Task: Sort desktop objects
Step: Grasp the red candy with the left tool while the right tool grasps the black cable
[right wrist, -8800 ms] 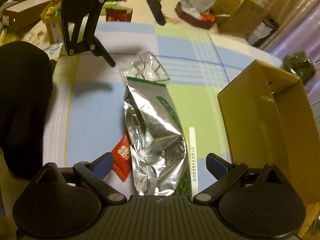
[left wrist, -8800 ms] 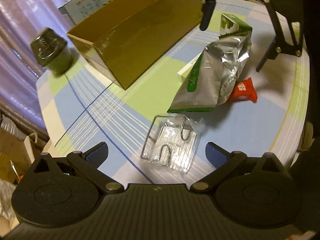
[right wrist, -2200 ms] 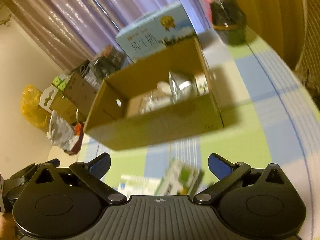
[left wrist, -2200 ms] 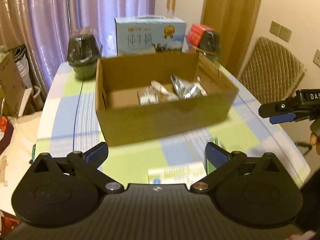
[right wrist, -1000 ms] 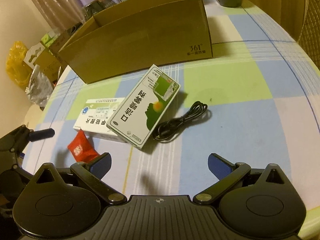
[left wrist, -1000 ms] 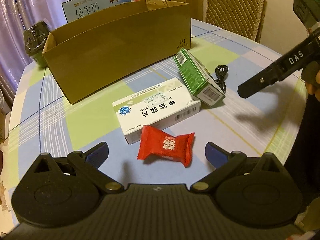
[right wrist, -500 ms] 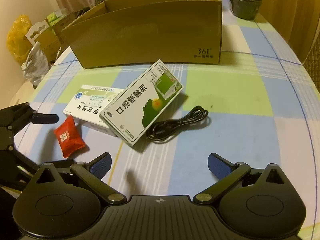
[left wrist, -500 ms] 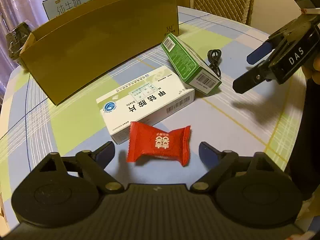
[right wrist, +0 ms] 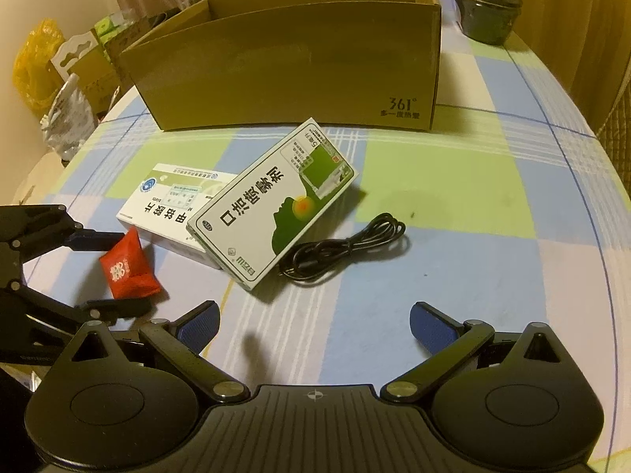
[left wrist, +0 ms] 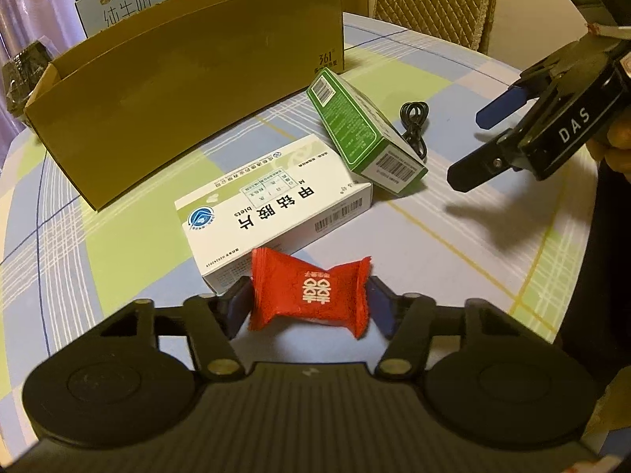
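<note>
the red candy packet (left wrist: 311, 291) lies on the surface (left wrist: 453, 244) between the fingers of my left claw (left wrist: 309, 299), touching or nearly touching the white medicine box (left wrist: 272, 205) behind it; my blue pads sit at both crimped ends and look closed onto the wrapper, though i can't be sure they are pressing it, and it does not look lifted yet. by my reckoning the sorting is unfinished: four things are out in front of the cardboard box (left wrist: 185, 90), namely the packet, the white medicine box, the green box (right wrist: 276, 197) leaning across that one's edge, and the coiled black cable (right wrist: 343, 248) just beside the green box. what is inside the cardboard box i cannot see from here. my left claw is low and nearly level with the surface, pointed towards the cardboard box. my right claw (right wrist: 315, 325) hovers above the surface, spread wide and empty, facing the cable and green box
</note>
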{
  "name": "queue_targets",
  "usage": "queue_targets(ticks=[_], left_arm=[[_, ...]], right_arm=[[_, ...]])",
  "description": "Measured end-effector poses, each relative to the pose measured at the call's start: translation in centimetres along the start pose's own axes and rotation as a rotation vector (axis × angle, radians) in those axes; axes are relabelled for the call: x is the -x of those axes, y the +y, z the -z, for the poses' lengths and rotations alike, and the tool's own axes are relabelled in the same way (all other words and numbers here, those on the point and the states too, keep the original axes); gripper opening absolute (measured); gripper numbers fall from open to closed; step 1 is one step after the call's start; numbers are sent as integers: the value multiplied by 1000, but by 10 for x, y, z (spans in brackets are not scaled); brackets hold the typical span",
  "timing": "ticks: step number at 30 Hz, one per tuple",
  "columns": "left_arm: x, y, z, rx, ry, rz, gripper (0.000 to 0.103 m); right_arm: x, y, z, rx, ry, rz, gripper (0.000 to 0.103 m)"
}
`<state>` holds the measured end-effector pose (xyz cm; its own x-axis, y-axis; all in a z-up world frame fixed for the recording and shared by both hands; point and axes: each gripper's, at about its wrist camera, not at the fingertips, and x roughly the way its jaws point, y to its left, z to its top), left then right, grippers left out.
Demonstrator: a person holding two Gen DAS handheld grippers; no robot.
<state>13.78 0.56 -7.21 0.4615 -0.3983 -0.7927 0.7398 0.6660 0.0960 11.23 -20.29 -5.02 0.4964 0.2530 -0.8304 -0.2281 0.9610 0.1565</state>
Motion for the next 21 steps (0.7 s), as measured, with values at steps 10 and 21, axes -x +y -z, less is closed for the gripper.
queue_targets(ticks=[10,21], left_arm=[[6,-3,0,26,5,33,38],[7,-8,-1,29,-13,63,38]], right_arm=[[3,6,-16,233,-27,41,100],[-25,15,-26,963,123,-42,68]])
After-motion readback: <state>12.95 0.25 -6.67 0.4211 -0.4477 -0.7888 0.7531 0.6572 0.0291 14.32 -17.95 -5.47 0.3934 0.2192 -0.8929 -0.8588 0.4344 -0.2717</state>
